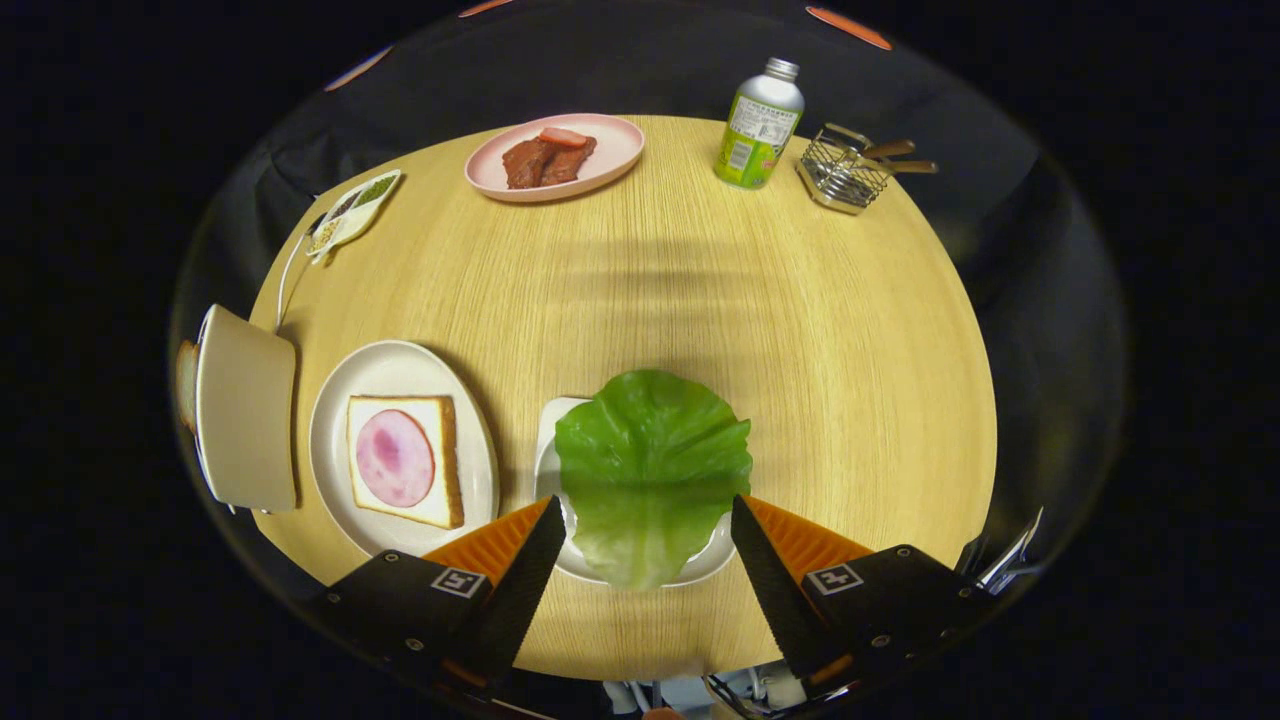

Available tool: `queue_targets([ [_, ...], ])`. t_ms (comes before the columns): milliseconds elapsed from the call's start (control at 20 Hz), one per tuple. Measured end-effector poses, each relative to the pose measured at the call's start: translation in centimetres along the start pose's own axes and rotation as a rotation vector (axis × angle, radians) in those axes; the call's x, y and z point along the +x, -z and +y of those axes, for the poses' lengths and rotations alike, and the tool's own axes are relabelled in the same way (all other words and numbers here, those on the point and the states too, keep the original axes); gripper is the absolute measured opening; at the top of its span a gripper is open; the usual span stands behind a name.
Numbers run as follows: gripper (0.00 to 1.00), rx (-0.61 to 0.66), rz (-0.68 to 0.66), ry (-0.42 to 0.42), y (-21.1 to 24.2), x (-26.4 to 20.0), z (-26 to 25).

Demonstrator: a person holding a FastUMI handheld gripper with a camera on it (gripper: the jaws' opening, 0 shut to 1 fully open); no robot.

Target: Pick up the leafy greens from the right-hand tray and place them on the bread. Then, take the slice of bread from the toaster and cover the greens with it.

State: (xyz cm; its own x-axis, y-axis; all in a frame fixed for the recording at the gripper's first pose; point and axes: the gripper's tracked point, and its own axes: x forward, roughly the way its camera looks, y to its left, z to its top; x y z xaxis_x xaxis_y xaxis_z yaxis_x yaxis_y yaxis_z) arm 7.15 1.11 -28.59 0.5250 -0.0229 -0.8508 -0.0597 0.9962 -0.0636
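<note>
Wide open and empty, gripper [640, 520] flanked lettuce [650, 465] on its tray [548, 450]; first step, needing descent and closing.

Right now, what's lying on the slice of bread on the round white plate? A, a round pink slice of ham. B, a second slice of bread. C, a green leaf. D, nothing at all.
A: the bread on the white plate carries a round pink ham slice, while the lettuce leaf lies on its own tray between the open jaws of the gripper.
</note>
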Motion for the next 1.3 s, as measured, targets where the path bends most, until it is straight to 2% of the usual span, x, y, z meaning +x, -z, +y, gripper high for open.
queue_targets([
  [550,1.0,0.045,0.068,-0.027,0.1,3.7,0.0],
  [1000,0.99,0.057,0.087,-0.035,0.0,4.8,0.1],
  [1100,0.97,0.058,0.087,-0.035,-0.1,4.8,0.1],
  [1200,0.86,0.069,0.089,-0.034,-0.1,4.8,0.0],
  [1250,0.76,0.08,0.093,-0.034,-0.1,4.7,0.0],
  [1300,0.71,0.095,0.097,-0.035,0.0,4.7,-0.1],
])
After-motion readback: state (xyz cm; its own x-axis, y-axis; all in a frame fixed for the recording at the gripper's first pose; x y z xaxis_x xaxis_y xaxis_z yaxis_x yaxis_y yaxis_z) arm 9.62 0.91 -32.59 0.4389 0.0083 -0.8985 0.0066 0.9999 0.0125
